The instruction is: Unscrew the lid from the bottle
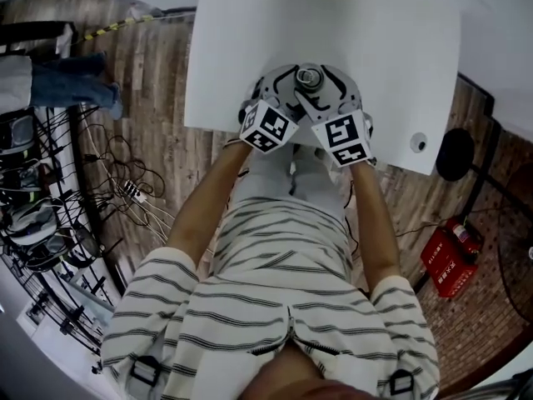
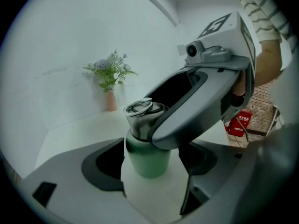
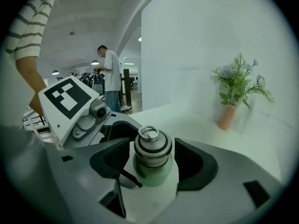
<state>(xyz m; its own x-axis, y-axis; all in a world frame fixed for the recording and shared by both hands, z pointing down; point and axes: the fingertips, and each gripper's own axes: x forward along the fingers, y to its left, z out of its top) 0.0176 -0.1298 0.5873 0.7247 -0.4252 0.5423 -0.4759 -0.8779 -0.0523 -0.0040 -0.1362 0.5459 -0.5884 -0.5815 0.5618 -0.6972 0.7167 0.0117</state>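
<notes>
Green bottle [image 2: 145,161] stands between the wide-open jaws of left tool [image 2: 152,169] and right tool [image 3: 153,164], gripped by neither

The lid [image 3: 153,148] looks like brushed, dully shining metal; the bottle [image 2: 147,160] body is matt green. The surface [image 1: 250,23] is smooth matt white; at left, the floor [image 1: 158,65] is wood planking.

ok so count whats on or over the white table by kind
bottle: 1
lid, on the bottle: 1
vase of flowers: 1
small round white thing: 1
grippers: 2, left gripper and right gripper
total: 6
</notes>
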